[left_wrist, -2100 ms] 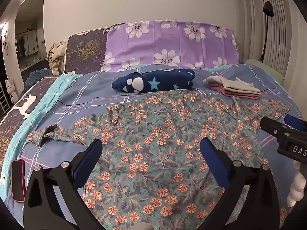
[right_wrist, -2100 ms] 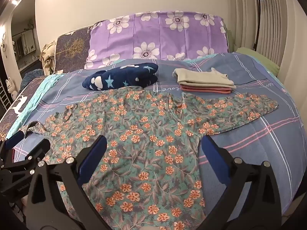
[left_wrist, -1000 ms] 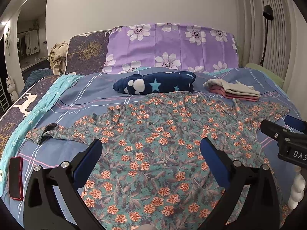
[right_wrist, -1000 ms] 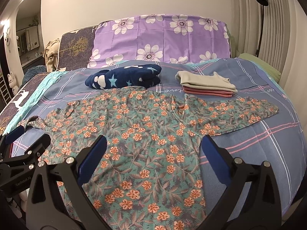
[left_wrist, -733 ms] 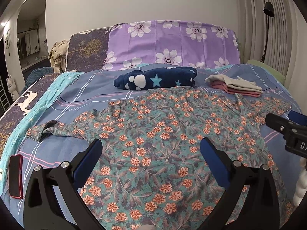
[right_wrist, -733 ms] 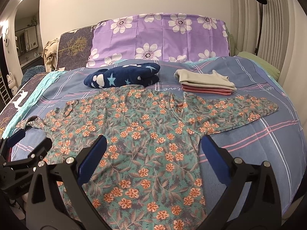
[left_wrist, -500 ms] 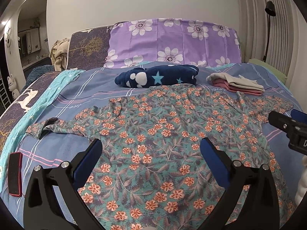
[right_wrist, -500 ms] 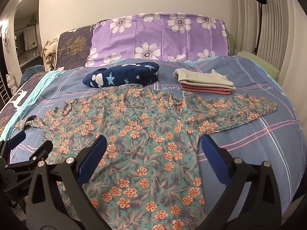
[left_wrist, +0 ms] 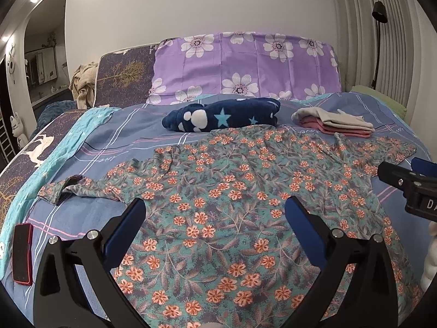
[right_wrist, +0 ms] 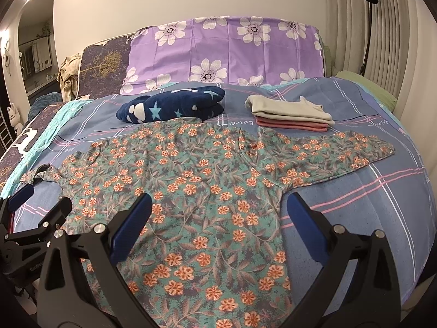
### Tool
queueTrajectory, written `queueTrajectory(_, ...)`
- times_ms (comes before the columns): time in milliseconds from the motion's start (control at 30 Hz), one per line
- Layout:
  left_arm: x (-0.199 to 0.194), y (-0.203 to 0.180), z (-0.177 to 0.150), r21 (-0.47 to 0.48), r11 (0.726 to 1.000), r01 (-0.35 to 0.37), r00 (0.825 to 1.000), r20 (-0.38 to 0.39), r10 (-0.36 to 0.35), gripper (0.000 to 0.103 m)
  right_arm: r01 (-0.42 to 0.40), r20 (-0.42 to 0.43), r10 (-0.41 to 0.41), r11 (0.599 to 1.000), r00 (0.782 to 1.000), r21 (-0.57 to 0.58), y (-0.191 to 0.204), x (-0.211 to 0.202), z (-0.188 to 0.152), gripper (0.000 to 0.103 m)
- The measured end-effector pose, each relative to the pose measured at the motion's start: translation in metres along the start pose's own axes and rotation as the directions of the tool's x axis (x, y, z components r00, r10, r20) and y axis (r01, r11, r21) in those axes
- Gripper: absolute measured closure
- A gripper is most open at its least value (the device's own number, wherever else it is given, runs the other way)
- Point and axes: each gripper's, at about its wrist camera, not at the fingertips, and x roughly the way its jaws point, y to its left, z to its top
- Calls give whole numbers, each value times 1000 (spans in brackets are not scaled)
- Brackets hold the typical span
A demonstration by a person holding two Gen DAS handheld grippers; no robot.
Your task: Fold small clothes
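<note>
A teal floral top with orange flowers [left_wrist: 232, 191] lies spread flat on the bed, both sleeves out to the sides; it also shows in the right wrist view [right_wrist: 207, 191]. Its left cuff [left_wrist: 58, 190] is crumpled. My left gripper [left_wrist: 215, 213] is open and empty, held above the top's lower half. My right gripper [right_wrist: 218, 210] is open and empty above the top's hem on the right. Each gripper shows at the edge of the other's view.
A folded navy star blanket [left_wrist: 224, 114] and a folded beige and pink stack [left_wrist: 336, 123] lie behind the top. A red phone [left_wrist: 21, 254] lies at the bed's left edge. Purple flowered pillows [left_wrist: 245, 68] stand against the wall. A lamp [left_wrist: 379, 13] stands right.
Both grippers have shifted slightly over the top, staying open. The top has not moved.
</note>
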Motion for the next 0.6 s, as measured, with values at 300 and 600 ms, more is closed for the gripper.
queueTrajectory(300,3,3,0,-8,1000,7,1000,-14,-7,1,4,-4,-4,1000,1000,0,0,1,-1,3)
queueTrajectory(600,5,5,-1,-1,1000,10,1000,-17,-10,1,10,-6,-10,1000,1000,-1,0,4,-2,3)
